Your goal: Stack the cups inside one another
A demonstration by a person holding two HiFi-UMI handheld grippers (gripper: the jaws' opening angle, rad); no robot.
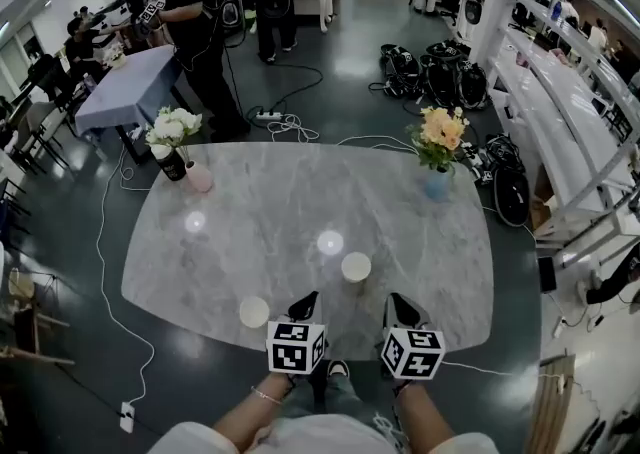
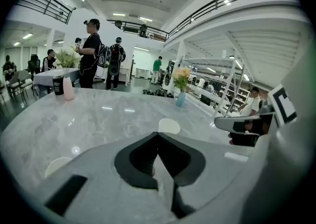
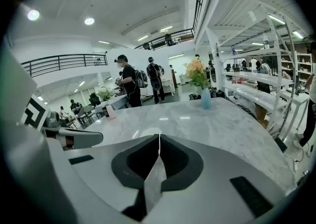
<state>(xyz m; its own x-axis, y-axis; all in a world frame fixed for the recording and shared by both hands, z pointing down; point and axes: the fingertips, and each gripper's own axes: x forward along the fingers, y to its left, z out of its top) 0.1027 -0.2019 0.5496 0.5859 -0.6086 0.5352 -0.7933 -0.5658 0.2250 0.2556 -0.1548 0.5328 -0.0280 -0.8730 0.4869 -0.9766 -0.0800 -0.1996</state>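
marble table (image 1: 250, 192): left cup (image 1: 254, 312) and right cup (image 1: 355, 266) apart, unstacked; left gripper (image 1: 304, 302), right gripper (image 1: 398, 303) both pressed together, empty, likely staged for pickup.

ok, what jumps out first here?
Two white cups sit apart on the marble table: the left cup beside the left claw, the far cup ahead of both claws. The left and right claw are shut, empty. White flowers and orange flowers stand at the far edge.
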